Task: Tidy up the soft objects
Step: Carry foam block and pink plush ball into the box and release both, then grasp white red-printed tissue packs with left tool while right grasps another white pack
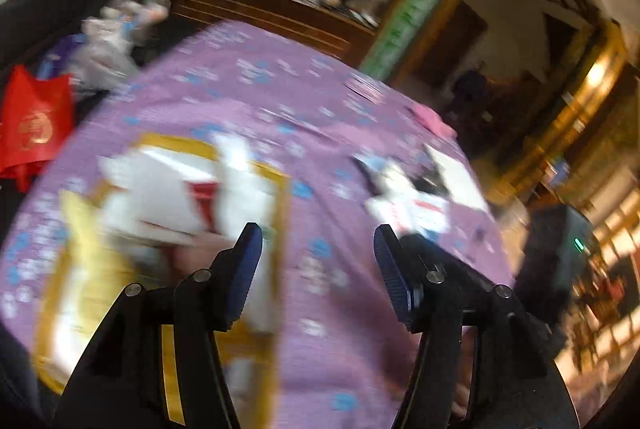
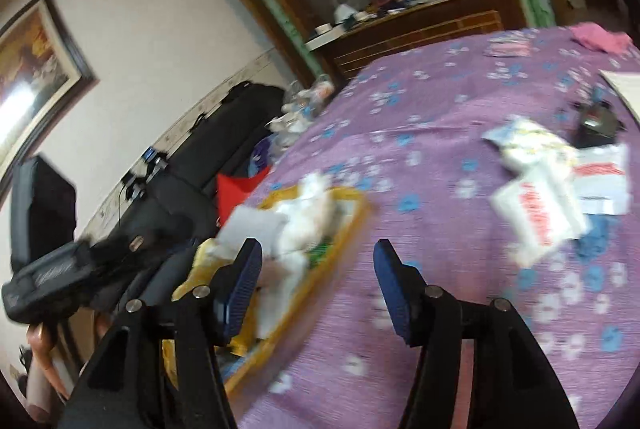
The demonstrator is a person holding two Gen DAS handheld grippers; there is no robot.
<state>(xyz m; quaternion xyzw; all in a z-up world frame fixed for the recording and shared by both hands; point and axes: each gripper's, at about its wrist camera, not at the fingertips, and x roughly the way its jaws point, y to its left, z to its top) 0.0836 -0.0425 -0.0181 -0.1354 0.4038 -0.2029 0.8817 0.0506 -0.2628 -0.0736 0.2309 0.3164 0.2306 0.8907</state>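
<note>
"While both views were smeared with blur, what did each tool show?" asked the reviewer.

"The left gripper [image 1: 318, 249] had its blue pads spread wide with nothing between them, above the purple floral cloth [image 1: 248, 85]. The right gripper [image 2: 318, 251] stood equally wide and empty," the operator replied.

"And the soft things?"

"Several white soft packs [image 1: 168, 189] were heaped in the yellow-rimmed tray [image 1: 280, 197] at the table's left. More white packets [image 2: 536, 213] lay loose on the cloth, well apart from the tray, near a small black item [image 2: 596, 121] that the blur left unidentifiable."

"What seemed risky?"

"The heap looked tall and loose, so another packet dropped on top could probably slide over the rim. The tray sat near the table edge in the right wrist view; a nudge from a finger might push it off. A slack packet pinched at one corner could also slip free in transit."
</note>
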